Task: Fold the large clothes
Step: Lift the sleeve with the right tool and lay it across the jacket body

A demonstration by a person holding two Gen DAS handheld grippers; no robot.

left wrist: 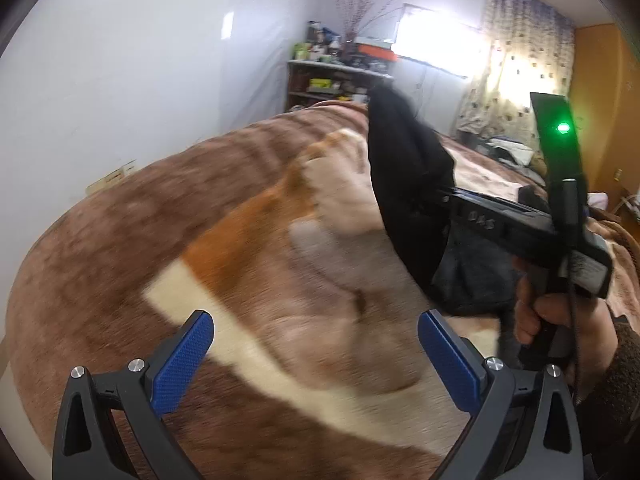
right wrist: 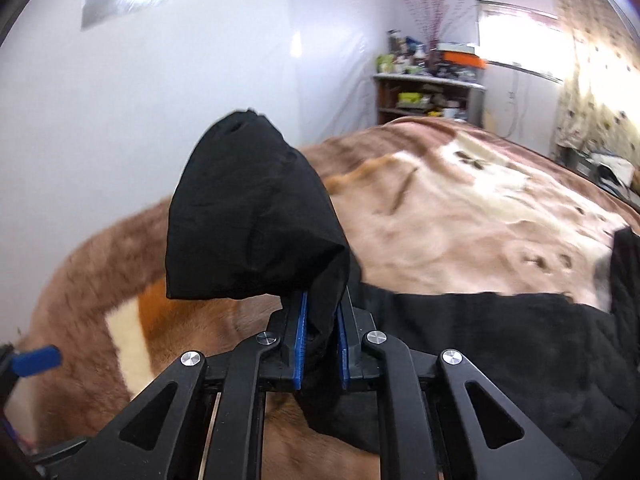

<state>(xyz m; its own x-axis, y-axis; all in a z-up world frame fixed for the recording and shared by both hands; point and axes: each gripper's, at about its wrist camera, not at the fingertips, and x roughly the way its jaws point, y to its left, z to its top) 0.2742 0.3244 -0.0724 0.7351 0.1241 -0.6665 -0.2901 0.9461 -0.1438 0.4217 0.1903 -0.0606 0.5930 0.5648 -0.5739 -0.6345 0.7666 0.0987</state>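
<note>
A black garment (right wrist: 248, 216) is pinched between the blue pads (right wrist: 302, 340) of my right gripper (right wrist: 322, 336). A bunched sleeve-like end stands up above the jaws. The rest of the garment (right wrist: 500, 352) lies flat on the bed to the right. In the left wrist view the same raised black cloth (left wrist: 404, 184) hangs from the right gripper (left wrist: 436, 200), which a hand (left wrist: 560, 320) holds at the right. My left gripper (left wrist: 316, 360) is open above the blanket with nothing between its blue pads (left wrist: 184, 364). One of its pads (right wrist: 36, 356) shows at the left edge of the right wrist view.
A brown plush blanket (left wrist: 120, 280) with cream and orange patches covers the bed. White walls run along the left side. A cluttered shelf (right wrist: 424, 92) stands in the far corner beside a bright window (right wrist: 520, 36) and patterned curtain (left wrist: 520, 60).
</note>
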